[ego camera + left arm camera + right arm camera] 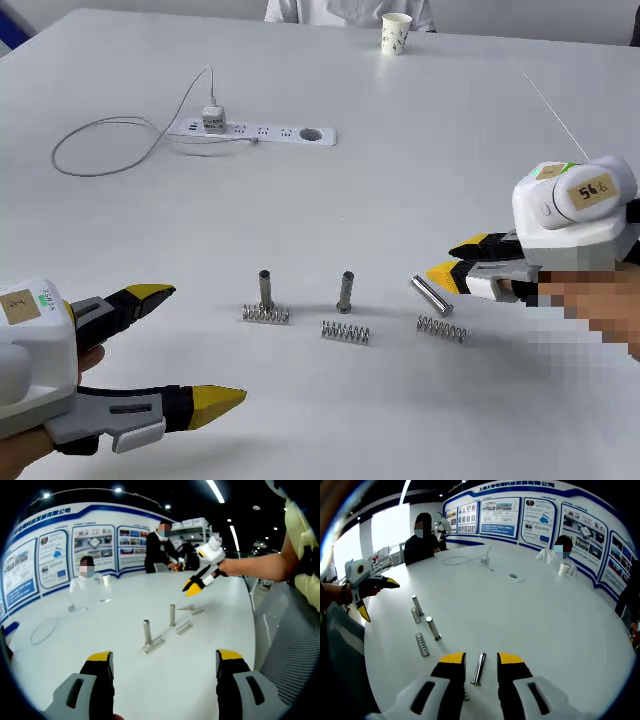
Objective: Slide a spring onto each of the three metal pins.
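Fallen pin [432, 295]: lies on its side on the table [400, 170], rightmost of the three, bare.
Standing pins: left pin [265, 290] and middle pin [346, 291], both upright, no spring on either.
Springs: all lying flat. The left spring [265, 314] is at the left pin's foot and seems to touch it. The middle spring [345, 332] is just in front of the middle pin. The right spring [441, 328] is just beside the fallen pin.
Right gripper [481, 656]: jaws narrowly parted to either side of the fallen pin, no contact seen, nothing held.
Left gripper [200, 345]: jaws wide, empty, well apart from the pins.
Progress: judged nil, no spring fitted.
Step in hand: judged as taking up the fallen pin.
Handling: square the jaws across the shaft, since a round pin rolls. Grip toward one end and leave the other free for the spring. Pinch a spring lightly by an end coil.
Periphery: power strip [250, 131], cable [100, 140] and paper cup [396, 33], all far off.
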